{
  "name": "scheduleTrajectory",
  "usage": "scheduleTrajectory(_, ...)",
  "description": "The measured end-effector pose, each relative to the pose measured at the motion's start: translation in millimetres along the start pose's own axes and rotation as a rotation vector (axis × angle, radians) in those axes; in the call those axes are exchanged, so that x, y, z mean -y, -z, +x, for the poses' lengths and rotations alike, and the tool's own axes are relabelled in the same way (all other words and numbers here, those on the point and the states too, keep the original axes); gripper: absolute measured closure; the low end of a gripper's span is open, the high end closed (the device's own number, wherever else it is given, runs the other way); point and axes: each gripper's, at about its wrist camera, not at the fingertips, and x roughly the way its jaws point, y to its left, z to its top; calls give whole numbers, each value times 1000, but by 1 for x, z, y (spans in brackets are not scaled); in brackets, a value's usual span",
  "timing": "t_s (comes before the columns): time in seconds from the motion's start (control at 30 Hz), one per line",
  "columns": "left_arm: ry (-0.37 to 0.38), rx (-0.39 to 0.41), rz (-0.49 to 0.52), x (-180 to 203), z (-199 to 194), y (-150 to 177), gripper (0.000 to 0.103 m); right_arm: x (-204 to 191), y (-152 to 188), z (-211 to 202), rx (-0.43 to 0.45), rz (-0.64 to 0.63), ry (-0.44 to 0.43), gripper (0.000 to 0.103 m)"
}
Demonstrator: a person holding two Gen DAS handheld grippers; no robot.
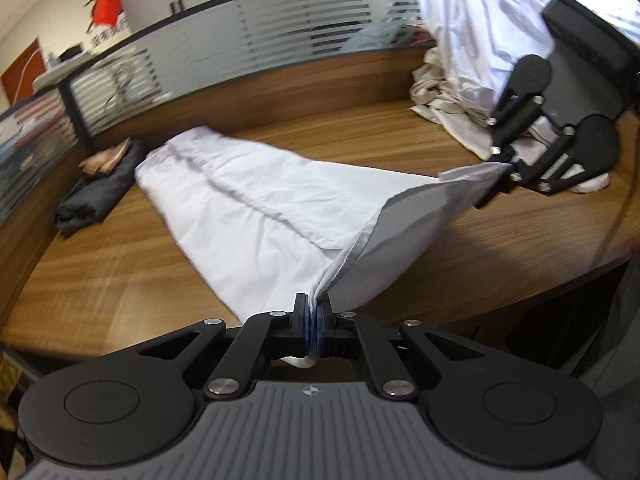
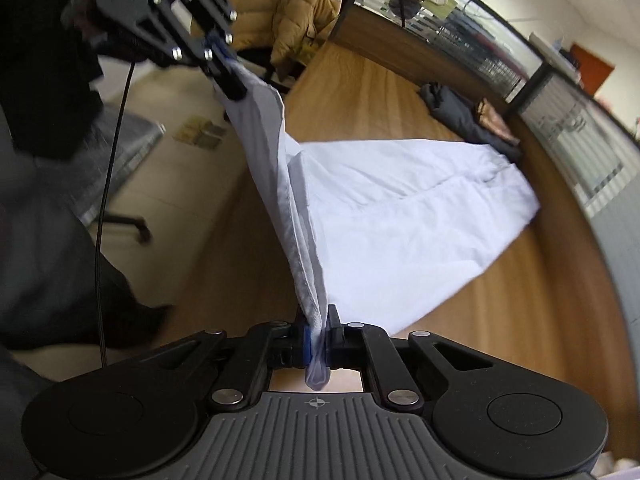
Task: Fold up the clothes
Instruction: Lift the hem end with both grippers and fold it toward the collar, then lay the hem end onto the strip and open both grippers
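A white garment (image 1: 256, 204) lies stretched across the wooden table (image 1: 120, 264), its far end flat and its near edge lifted. My left gripper (image 1: 313, 312) is shut on one corner of that near edge. My right gripper (image 1: 505, 168) is shut on the other corner, at the right of the left wrist view. In the right wrist view the garment (image 2: 404, 216) runs from my right gripper (image 2: 318, 332) up to my left gripper (image 2: 229, 76), the edge taut between them above the table (image 2: 532, 320).
A pile of white and beige clothes (image 1: 468, 64) sits at the table's back right. A folded dark garment (image 1: 96, 188) lies at the back left, also in the right wrist view (image 2: 464, 116). A glass partition (image 1: 280, 36) borders the table. A chair with a yellow jacket (image 2: 288, 4) stands beyond.
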Motion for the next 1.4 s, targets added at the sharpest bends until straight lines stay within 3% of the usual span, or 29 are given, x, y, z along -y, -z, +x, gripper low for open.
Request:
scheduleTrajectory(0.2, -12, -21, -5, -47, -12, 13, 100, -6, -51, 9, -22, 89, -124, 95)
scheduleTrajectory(0.37, 18, -19, 33, -111, -17, 26, 100, -20, -103, 33, -48, 141, -184, 95)
scheduleTrajectory(0.53, 115, -8, 98, -197, -20, 24, 100, -14, -158, 59, -73, 311, -199, 95)
scheduleTrajectory(0.67, 221, 41, 155, -257, -15, 12, 100, 2, -191, 73, -115, 413, -128, 95)
scheduleTrajectory(0.8, 303, 62, 186, -285, 13, -5, 100, 27, -194, 84, -168, 547, -1, 95)
scheduleTrajectory(0.97, 344, 51, 226, -292, 64, -31, 99, 57, -177, 105, -222, 686, 124, 95)
scheduleTrajectory(1.13, 365, -8, 241, -291, 129, -52, 99, 87, -156, 139, -263, 752, 156, 95)
scheduleTrajectory(1.27, 385, -68, 183, -296, 170, -55, 99, 101, -146, 160, -293, 772, 129, 95)
scheduleTrajectory(1.4, 371, -134, 192, -289, 199, -50, 99, 114, -138, 181, -311, 802, 102, 92)
